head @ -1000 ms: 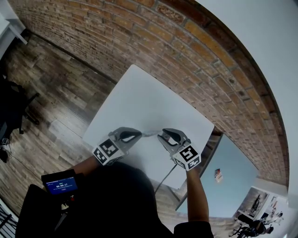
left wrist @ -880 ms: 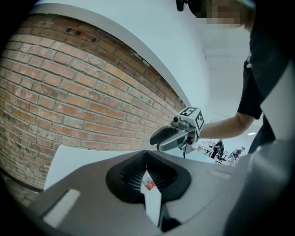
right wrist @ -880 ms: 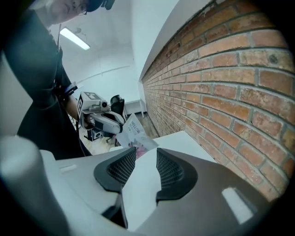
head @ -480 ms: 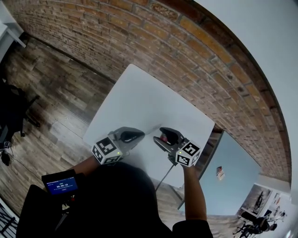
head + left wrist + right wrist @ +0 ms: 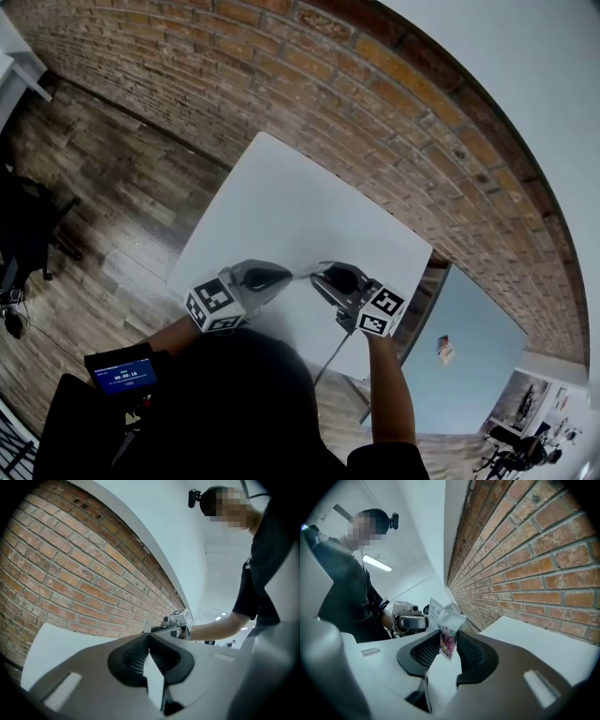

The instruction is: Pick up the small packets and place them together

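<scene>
While the left gripper (image 5: 287,275) keeps its place over the near part of the table (image 5: 281,202), the change is all on the far side of the pair. Its jaws stay fully together on a white packet (image 5: 153,679), pinched edge-on. That packet runs from the tips back into the throat of the jaws, and only a sliver shows past the tips, pointing at the other tool.

Between the two tools the packets nearly meet. From the right gripper view the white one sits at the left tips, just beside the crumpled top of the printed packet (image 5: 449,644). Whether the two touch I cannot tell.

Since a second ago the right gripper (image 5: 324,274) has rolled. Its jaws went wide and have just been closing again, and the printed packet stands upright between them. The pads now sit narrow on both its faces, and its top sticks out beyond the tips. This reads as a regrip for a better hold. Both packets are off the table and tip to tip, so the joining looks well under way, though nothing is set down yet.
</scene>
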Available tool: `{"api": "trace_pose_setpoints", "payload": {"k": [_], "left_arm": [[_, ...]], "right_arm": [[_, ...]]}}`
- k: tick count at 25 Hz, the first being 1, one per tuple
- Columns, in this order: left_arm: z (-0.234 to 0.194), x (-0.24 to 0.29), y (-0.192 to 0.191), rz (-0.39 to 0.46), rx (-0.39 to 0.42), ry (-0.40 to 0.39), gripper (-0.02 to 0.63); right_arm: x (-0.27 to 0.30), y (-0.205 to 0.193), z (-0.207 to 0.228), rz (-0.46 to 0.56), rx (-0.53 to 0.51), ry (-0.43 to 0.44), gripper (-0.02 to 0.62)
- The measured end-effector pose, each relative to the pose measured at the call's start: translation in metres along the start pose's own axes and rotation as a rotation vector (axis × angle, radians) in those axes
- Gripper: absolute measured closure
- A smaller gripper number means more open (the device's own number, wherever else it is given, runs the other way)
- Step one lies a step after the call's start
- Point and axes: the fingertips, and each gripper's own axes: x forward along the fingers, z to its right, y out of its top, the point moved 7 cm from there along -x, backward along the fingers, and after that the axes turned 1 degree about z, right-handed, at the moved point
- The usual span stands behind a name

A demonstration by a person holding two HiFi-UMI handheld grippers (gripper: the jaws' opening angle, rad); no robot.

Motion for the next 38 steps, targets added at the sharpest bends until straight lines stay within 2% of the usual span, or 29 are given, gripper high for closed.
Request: {"api": "trace_pose_setpoints", "payload": {"k": [5, 8, 11, 14, 15, 16, 17, 21, 24, 29, 32, 34, 38], "left_arm": [[-0.008, 0.001, -0.007, -0.05, 0.06, 0.08, 0.599], [-0.008, 0.003, -0.011, -0.084, 0.074, 0.065, 0.502], [-0.007, 0.005, -0.011, -0.091, 0.067, 0.049, 0.472], [-0.006, 0.007, -0.012, -0.09, 0.071, 0.037, 0.475], [-0.005, 0.008, -0.012, -0.094, 0.073, 0.035, 0.494], [-0.005, 0.008, -0.013, -0.101, 0.075, 0.037, 0.552], [-0.004, 0.008, -0.014, -0.108, 0.074, 0.04, 0.577], [-0.004, 0.009, -0.019, -0.143, 0.069, 0.053, 0.601], [-0.003, 0.007, -0.019, -0.126, 0.056, 0.054, 0.603], [-0.004, 0.002, -0.006, -0.025, -0.024, 0.05, 0.604], [-0.004, 0.001, -0.004, -0.015, -0.039, 0.021, 0.604], [-0.001, 0.002, -0.003, -0.01, -0.042, -0.003, 0.604], [0.006, 0.007, -0.002, -0.004, -0.056, -0.059, 0.604]], "right_arm": [[-0.008, -0.002, -0.006, -0.015, -0.033, 0.021, 0.545], [-0.009, 0.0, -0.011, -0.046, -0.069, 0.042, 0.548], [-0.009, 0.004, -0.012, -0.07, -0.088, 0.054, 0.559], [-0.008, 0.005, -0.014, -0.09, -0.093, 0.066, 0.563], [-0.007, 0.005, -0.015, -0.096, -0.092, 0.073, 0.563], [-0.006, 0.004, -0.017, -0.101, -0.091, 0.078, 0.563], [-0.006, 0.003, -0.018, -0.106, -0.09, 0.08, 0.563], [-0.004, -0.002, -0.019, -0.109, -0.089, 0.074, 0.563], [-0.005, -0.004, -0.017, -0.084, -0.067, 0.052, 0.551], [-0.019, -0.005, -0.005, -0.027, -0.014, -0.017, 0.497], [-0.018, -0.01, -0.009, -0.015, -0.001, -0.006, 0.495], [-0.014, -0.014, -0.014, -0.017, -0.003, 0.011, 0.455], [-0.01, -0.018, -0.017, 0.005, 0.008, 0.022, 0.437]]}}
